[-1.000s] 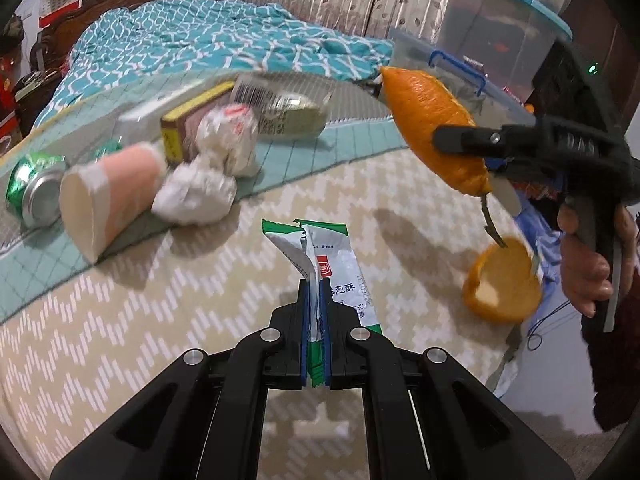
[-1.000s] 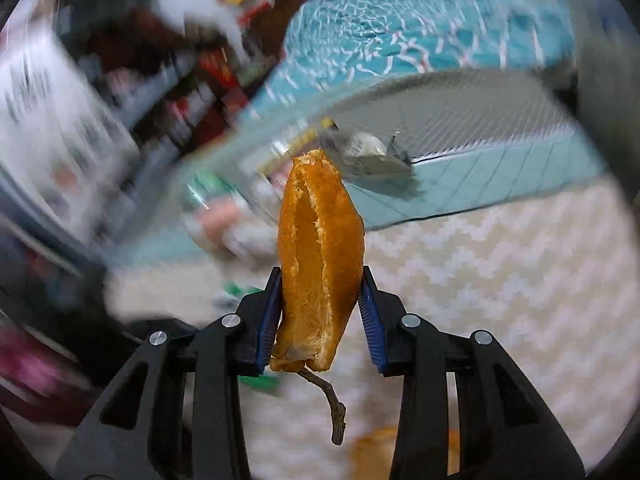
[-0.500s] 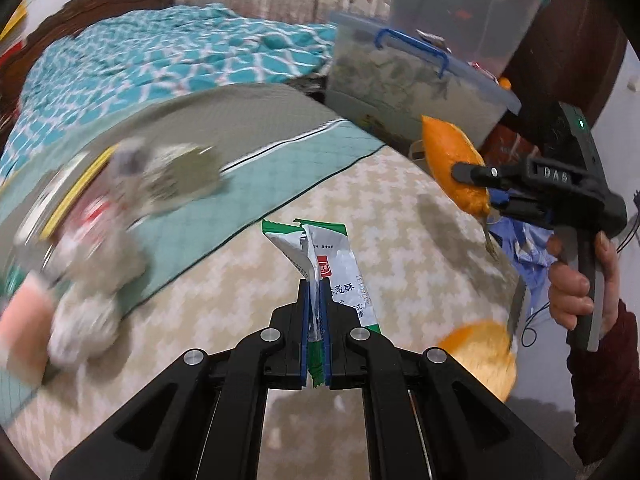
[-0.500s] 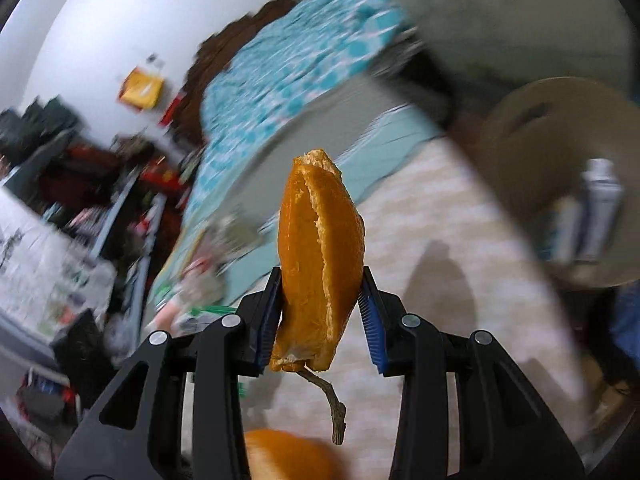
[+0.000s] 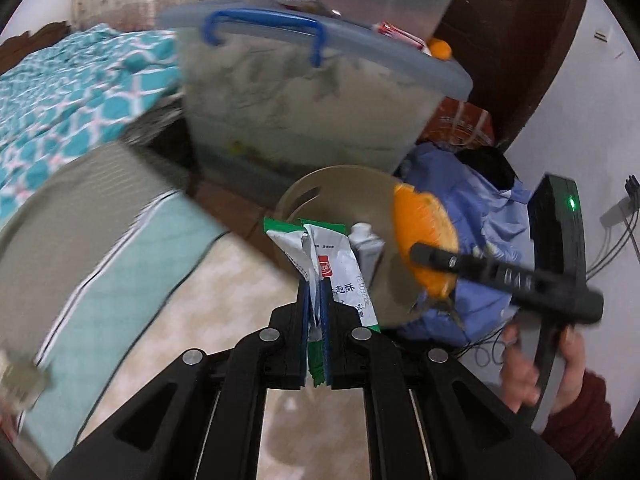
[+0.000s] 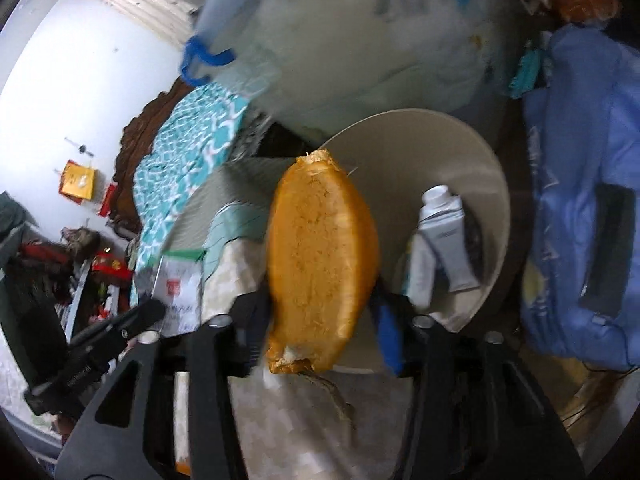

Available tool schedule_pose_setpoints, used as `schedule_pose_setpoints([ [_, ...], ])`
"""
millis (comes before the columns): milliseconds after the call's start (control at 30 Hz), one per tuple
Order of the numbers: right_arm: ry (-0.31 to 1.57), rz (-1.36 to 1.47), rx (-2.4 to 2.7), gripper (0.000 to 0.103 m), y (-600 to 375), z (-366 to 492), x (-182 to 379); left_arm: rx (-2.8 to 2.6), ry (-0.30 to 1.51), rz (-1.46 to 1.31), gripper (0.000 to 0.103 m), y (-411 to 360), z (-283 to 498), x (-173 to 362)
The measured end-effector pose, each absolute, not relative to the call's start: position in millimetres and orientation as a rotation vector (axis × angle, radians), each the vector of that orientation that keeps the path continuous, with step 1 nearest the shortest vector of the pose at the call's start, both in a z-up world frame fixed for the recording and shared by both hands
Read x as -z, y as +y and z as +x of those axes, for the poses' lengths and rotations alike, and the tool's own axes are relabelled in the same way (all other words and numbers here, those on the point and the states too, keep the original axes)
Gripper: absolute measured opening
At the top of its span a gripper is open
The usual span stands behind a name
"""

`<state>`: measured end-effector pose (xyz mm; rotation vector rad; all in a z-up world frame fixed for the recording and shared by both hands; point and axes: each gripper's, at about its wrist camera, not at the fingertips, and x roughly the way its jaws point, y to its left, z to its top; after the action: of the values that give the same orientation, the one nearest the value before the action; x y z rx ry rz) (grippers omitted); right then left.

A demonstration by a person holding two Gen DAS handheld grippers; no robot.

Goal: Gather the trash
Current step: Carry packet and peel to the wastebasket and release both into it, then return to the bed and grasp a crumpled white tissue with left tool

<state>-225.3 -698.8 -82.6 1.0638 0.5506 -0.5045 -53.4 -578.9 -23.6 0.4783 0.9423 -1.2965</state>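
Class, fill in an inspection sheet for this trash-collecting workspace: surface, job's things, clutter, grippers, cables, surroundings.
Surface: bed cover, cream zigzag pattern with a teal band.
Job's things: beige bin beside the bed, a carton inside; snack wrapper; orange peel.
Clutter: one blurred item on the bed's left edge.
Grippers: left gripper just began opening, wrapper upright between its pads, seemingly gripped. Right gripper jaws just opened; peel loose between them, over the bin.
Cables: wall cables.
Surroundings: lidded storage box, teal quilt, blue fabric.
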Motion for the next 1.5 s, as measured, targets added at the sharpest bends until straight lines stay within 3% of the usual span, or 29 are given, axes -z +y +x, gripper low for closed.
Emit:
schedule_pose_setpoints([
  [33, 0.538, 1.068, 0.520, 0.074, -700, -230, 83, 1.287, 0.946, 0.489, 0.041, -591, -56, 26],
  [67, 0.514, 1.069, 0.530, 0.074, -702, -235, 81, 1.269, 0.940, 0.490, 0.063, -597, -57, 27],
  [367, 0.412, 0.999, 0.489, 0.074, -678, -249, 45, 1.265, 0.915, 0.409, 0.061, -553, -52, 14],
  [600, 0.485, 0.917, 0.314, 0.069, -621, -206, 17, 1.246, 0.940, 0.324, 0.061, -430, -41, 14],
  [1000, 0.669, 0.715, 0.001, 0.070, -478, -107, -18, 0.810, 0.913, 0.175, 0.062, -212, 32, 24],
  [1267, 0.783, 0.673, -0.118, 0.071, -405, -34, -26, 0.682, 0.902, 0.135, 0.066, -193, 55, 39],
  [1500, 0.669, 0.573, 0.052, 0.081, -413, -82, -29, 0.634, 0.844, 0.238, 0.062, -215, 66, 51],
])
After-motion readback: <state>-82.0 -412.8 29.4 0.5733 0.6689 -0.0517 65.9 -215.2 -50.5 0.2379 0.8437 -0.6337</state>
